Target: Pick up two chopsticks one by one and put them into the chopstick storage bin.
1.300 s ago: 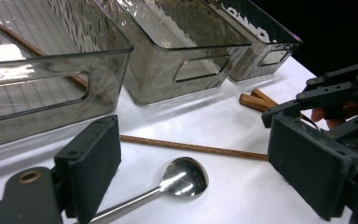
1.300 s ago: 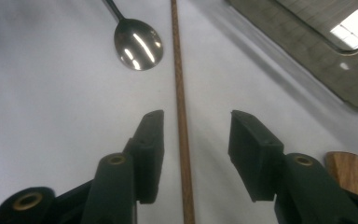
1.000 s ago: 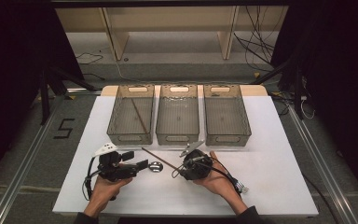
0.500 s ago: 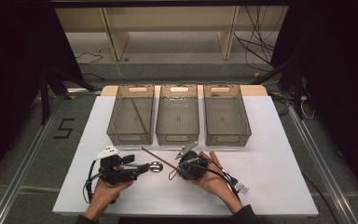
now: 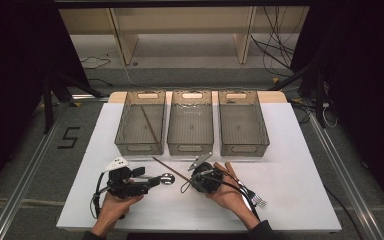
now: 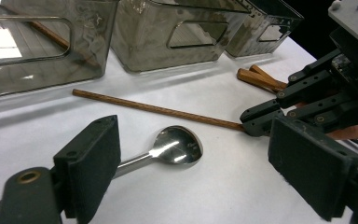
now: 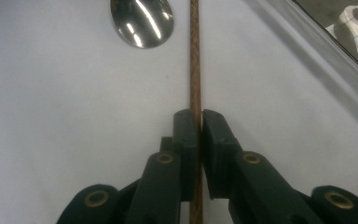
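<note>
**Right gripper clamps a chopstick on the white table**

White tabletop spreads under a dark room, with pale shelving and loose cables on the floor beyond its far edge.

On that surface lies a brown wooden chopstick, slanting across the near middle of the table, just in front of the bins. The right gripper has it: in the right gripper view the two black jaws stand pressed together on the stick, which runs straight out between them toward the top of that view. Those jaws have just been closing, with the chopstick between them. In the high view the right gripper sits at the stick's near end, held in the person's right hand.

Just beside the chopstick rests a metal spoon, bowl up, its handle running back between the jaws of the left gripper. Those jaws stand wide apart and grip nothing; the pads are clear of the spoon. The left gripper lies low over the table in the left hand.

Behind the right gripper lie more wooden chopsticks, side by side on the table.

Farther back three smoky clear bins stand in a row: the left bin has one chopstick in it, then the middle bin and the right bin.
</note>
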